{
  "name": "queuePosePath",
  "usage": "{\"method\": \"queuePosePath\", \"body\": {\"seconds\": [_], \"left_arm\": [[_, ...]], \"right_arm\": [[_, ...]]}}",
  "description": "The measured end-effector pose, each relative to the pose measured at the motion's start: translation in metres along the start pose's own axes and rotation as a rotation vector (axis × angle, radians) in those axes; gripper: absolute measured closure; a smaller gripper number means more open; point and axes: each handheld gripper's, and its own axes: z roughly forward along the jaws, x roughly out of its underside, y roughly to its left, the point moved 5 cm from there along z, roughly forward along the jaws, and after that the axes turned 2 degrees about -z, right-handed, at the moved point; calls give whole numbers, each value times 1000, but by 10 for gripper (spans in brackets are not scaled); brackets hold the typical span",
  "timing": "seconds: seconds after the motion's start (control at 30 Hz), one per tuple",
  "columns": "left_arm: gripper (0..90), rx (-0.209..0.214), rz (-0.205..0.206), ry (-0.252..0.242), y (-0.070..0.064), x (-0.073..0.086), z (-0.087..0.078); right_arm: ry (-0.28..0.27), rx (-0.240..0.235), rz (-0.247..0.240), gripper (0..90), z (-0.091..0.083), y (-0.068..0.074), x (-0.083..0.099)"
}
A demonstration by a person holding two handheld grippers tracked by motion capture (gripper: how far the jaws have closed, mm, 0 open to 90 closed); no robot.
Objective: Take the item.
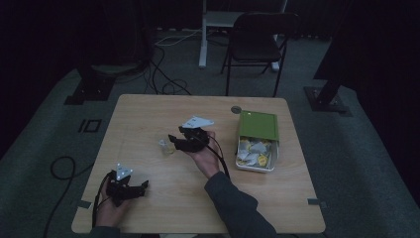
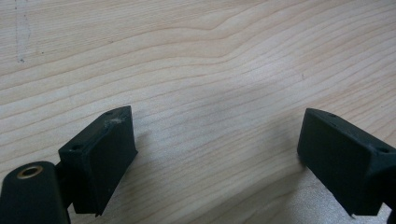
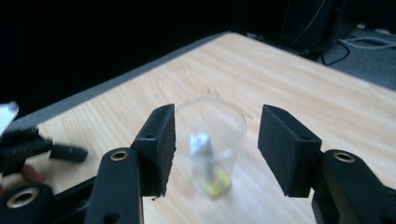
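Note:
A small clear plastic cup [image 3: 211, 140] stands upright on the wooden table [image 1: 148, 114], with a yellow and silver sachet [image 3: 210, 175] inside it. My right gripper [image 3: 215, 144] is open, one jaw on each side of the cup, neither visibly pressing it. From above, the cup [image 1: 165, 147] sits just left of the right gripper [image 1: 174, 141]. My left gripper [image 1: 142, 187] rests near the table's front left corner, held in a hand. Its jaws stand wide apart over bare wood, so the left gripper [image 2: 215, 144] is open and holds nothing.
A white box [image 1: 241, 161] with a raised green lid [image 1: 257, 125] stands at the table's right side, holding several white and yellow sachets [image 1: 255, 151]. A small round grey disc [image 1: 236, 109] lies behind it. A black chair [image 1: 257, 42] stands beyond the table.

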Motion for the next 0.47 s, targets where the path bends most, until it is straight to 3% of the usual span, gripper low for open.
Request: {"method": "queuePosePath", "body": {"seconds": [0.2,0.47], "left_arm": [[121,0,2,2,0,0,0],[121,0,2,2,0,0,0]], "right_arm": [[17,3,17,458,-19,-3,18],[27,5,19,457,-35,-4,24]]}}
